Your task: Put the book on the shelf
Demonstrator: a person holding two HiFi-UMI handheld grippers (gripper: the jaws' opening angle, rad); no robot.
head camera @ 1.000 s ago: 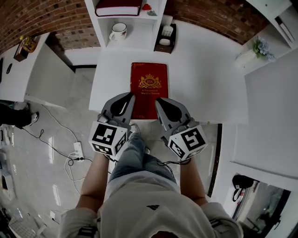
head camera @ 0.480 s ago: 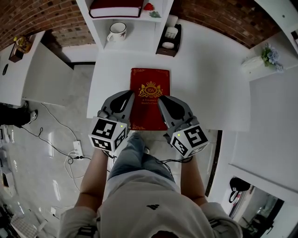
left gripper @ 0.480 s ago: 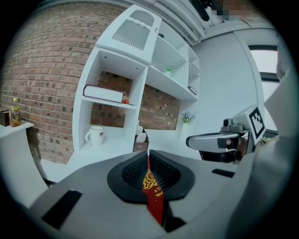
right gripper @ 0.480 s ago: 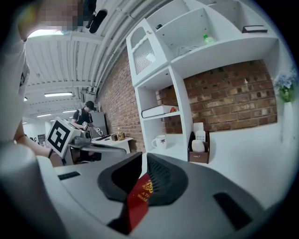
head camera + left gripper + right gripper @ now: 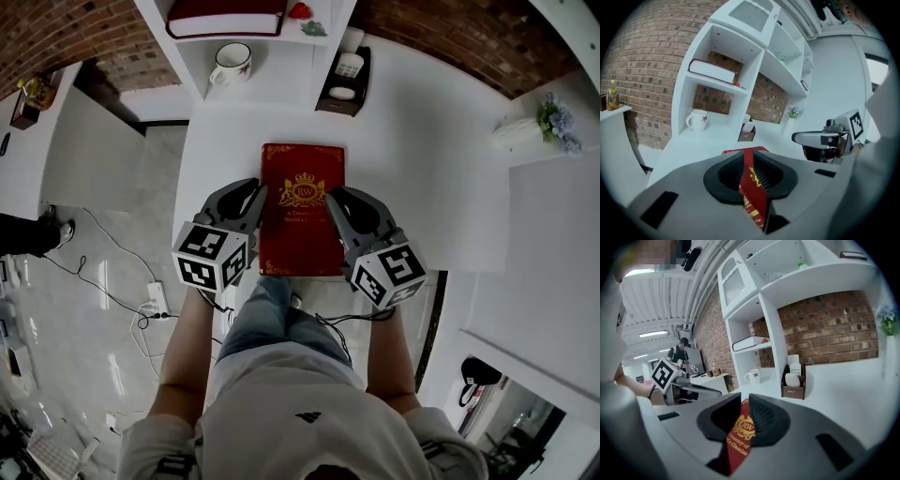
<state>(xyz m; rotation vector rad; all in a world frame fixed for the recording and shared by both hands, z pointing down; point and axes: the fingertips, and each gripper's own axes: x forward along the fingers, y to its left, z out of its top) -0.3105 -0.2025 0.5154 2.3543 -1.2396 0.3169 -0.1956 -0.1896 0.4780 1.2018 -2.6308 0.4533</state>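
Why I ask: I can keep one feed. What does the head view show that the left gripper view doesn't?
Only the head view: the person's legs, the pale floor, and the whole cover of the red hardback book with a gold crest, flat on the white table. Only the left gripper view: the white shelf unit's upper compartments and the gap between the left gripper's tongs, which have just been opening and grip nothing; the book shows through it. Both: that book, the white ceramic mug and the thick dark-red book on a shelf.
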